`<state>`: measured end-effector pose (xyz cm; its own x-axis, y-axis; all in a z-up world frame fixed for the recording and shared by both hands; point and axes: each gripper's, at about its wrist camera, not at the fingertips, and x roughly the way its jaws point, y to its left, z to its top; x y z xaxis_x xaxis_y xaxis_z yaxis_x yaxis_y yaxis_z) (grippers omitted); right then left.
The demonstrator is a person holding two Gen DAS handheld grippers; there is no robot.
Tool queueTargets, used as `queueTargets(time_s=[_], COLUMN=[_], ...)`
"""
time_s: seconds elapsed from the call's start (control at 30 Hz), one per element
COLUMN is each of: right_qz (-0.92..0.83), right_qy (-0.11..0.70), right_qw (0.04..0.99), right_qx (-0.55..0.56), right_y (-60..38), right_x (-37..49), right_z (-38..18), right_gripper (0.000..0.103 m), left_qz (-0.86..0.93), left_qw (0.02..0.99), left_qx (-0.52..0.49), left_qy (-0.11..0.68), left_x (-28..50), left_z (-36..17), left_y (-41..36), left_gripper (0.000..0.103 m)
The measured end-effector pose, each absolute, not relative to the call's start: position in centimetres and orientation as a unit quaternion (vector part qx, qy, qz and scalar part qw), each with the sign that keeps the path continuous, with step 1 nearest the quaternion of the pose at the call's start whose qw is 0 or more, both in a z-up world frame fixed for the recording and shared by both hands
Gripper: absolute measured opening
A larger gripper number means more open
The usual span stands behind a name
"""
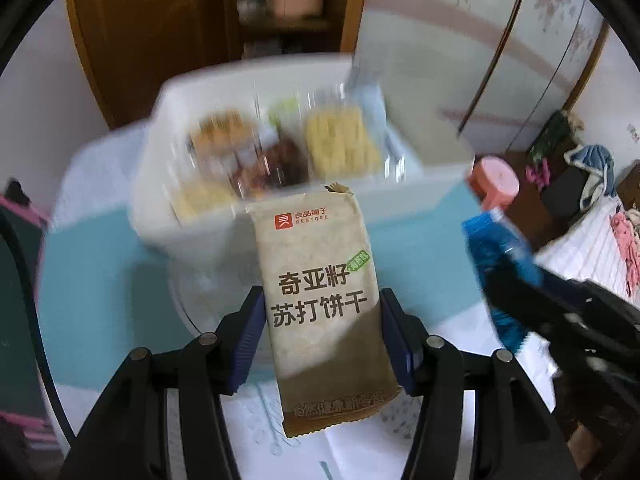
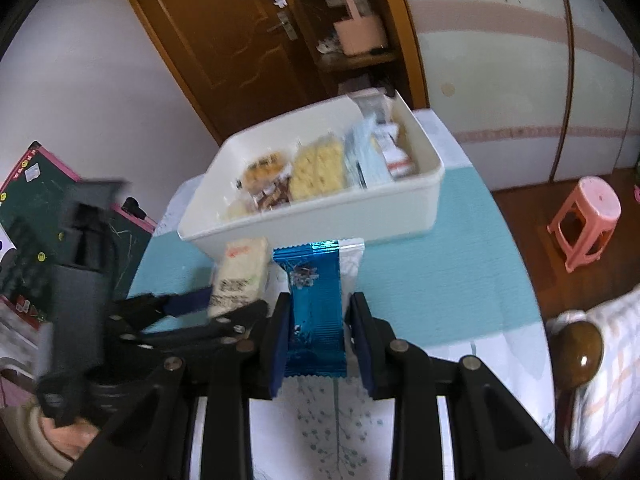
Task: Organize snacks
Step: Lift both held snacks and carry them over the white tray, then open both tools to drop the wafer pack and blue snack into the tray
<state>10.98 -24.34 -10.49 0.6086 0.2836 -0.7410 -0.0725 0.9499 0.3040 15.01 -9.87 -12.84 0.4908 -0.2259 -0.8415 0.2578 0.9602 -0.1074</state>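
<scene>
Several snacks already lie in the white bin (image 2: 304, 220) on the table. Two remain outside: the left gripper (image 1: 324, 312) is clamped on a cracker pack (image 1: 320, 280), the right gripper (image 2: 320, 320) on a blue packet (image 2: 316, 304), both just short of the bin.

Left tool (image 1: 322, 320) is pointing steeply down w/ both blue pads (image 1: 250, 340) clamped on the sides of a beige cracker pack (image 1: 320, 304), pack standing upright btwn them, far end sticking out past the tips. Right tool (image 2: 320, 332) same deal, angled down, pads (image 2: 278, 340) pinching a blue foil pack (image 2: 316, 304) by its edges. The two tools sit close side by side, left one just left of the right one, its black linkage blurry in the right wrist view. Both packs are up off the bench.
</scene>
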Motion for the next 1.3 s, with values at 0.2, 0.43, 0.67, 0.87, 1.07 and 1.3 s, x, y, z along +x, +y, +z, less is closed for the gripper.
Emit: queueTargets(time_s=[0.2, 0.43, 0.67, 0.87, 1.07, 1.3], right_qz=[0.100, 0.092, 0.078, 0.066, 0.071, 0.077], right_qy=[0.388, 0.353, 0.384, 0.415, 0.417, 0.402], right_qw=[0.910, 0.924, 0.913, 0.901, 0.901, 0.907], right_qx=[0.103, 0.115, 0.114, 0.108, 0.099, 0.097], right_y=[-23.7, -23.3, -23.2, -23.2, -23.2, -23.2], right_x=[15.0, 21.1, 26.3, 27.2, 26.1, 23.5], right_z=[-5.2, -0.4, -1.3, -3.5, -4.2, -3.1], right_gripper=[0.029, 0.029, 0.030, 0.051, 0.057, 0.057], left_qz=[-0.119, -0.069, -0.051, -0.062, -0.070, -0.063], left_qw=[0.902, 0.920, 0.913, 0.905, 0.895, 0.894], left_qx=[0.021, 0.032, 0.039, 0.043, 0.028, 0.018], left_qy=[0.414, 0.385, 0.404, 0.419, 0.440, 0.443], left_x=[18.7, 25.2, 28.7, 29.5, 29.1, 26.7], left_z=[-5.0, -1.4, -3.1, -4.8, -5.3, -4.6], left_y=[-7.4, -6.3, -6.6, -7.3, -6.9, -6.7], left_gripper=[0.054, 0.055, 0.056, 0.100, 0.100, 0.100])
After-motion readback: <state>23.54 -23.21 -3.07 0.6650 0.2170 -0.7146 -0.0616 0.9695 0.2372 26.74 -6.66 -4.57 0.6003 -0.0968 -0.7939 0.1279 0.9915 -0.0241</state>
